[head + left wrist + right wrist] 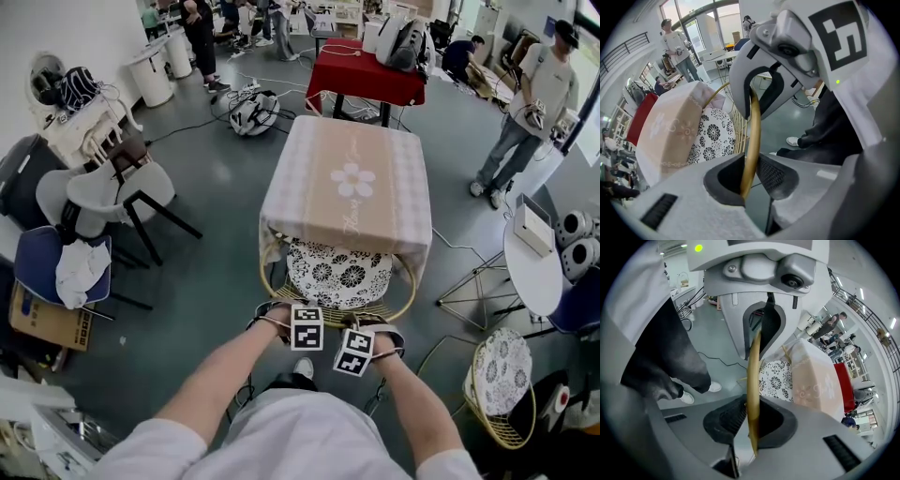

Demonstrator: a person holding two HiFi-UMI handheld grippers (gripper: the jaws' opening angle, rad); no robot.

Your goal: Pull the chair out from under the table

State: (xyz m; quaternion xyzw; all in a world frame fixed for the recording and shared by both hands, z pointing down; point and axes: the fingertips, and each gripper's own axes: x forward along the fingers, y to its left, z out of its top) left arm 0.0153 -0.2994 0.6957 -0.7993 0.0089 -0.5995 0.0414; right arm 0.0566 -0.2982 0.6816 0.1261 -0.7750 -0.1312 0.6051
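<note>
**Where's the chair right now?**

Straight ahead of me. The chair [339, 274] has its black-and-white flowered seat partly under the near edge of the table [319, 150], which wears a pale checked cloth with a flower printed on it. The chair's back faces me, with a curved gold rim [753, 126] above thin wire bars.

**And your claws?**

Both are on that rim, side by side at the near middle of its curve. My left gripper [751, 174] is clenched on the gold tube, which runs up between the pads with a pad pressed against each side. My right gripper [753, 420] grasps the same rim just to the right. The tube stands between its dark ribbed pads and they squeeze it. Seen from above, the two marker cubes sit just beside each other.

**What else is around?**

- A second chair [502, 375] of the same gold wire stands near on the right.
- A red table [361, 75] stands beyond mine.
- White chairs [117, 187] are grouped on the left.
- A person [539, 84] stands at the far right.
</note>
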